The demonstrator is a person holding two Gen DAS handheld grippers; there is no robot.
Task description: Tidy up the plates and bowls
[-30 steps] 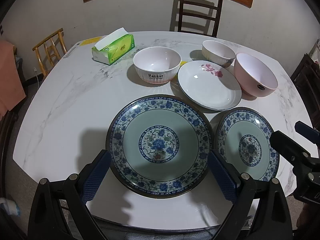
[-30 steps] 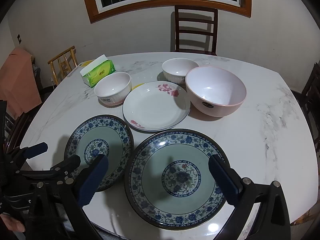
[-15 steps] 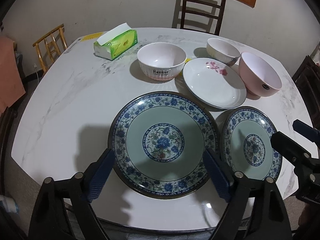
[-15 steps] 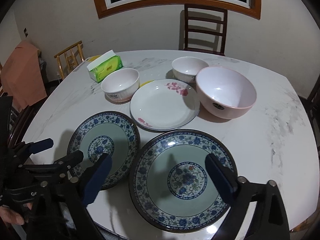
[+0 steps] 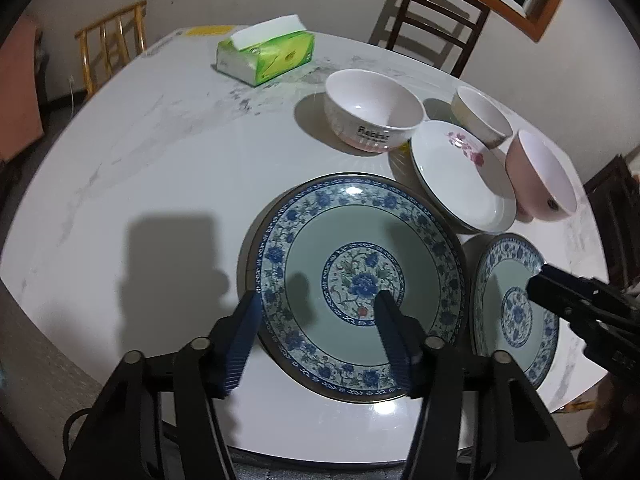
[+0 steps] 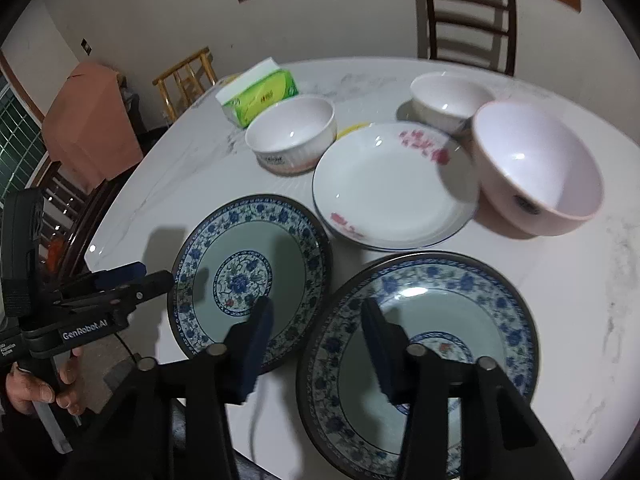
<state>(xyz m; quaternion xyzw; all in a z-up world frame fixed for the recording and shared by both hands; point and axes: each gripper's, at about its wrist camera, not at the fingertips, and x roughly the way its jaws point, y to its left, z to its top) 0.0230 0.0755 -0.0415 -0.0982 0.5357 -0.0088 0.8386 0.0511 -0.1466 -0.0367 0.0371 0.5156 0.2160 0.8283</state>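
Your left gripper (image 5: 316, 304) straddles the near-left rim of the round blue-and-green floral plate (image 5: 360, 280) lying flat near the marble table's (image 5: 160, 168) near edge, jaws half-wide and just been closing, nothing clamped — your right gripper (image 6: 316, 314) likewise over the matching plate (image 6: 460, 320), bare tabletop further left.

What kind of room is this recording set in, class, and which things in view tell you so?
Most likely a home dining room: a marble-topped dining table laid with plates and bowls, wooden chairs drawn up around it, and a tissue box on top.
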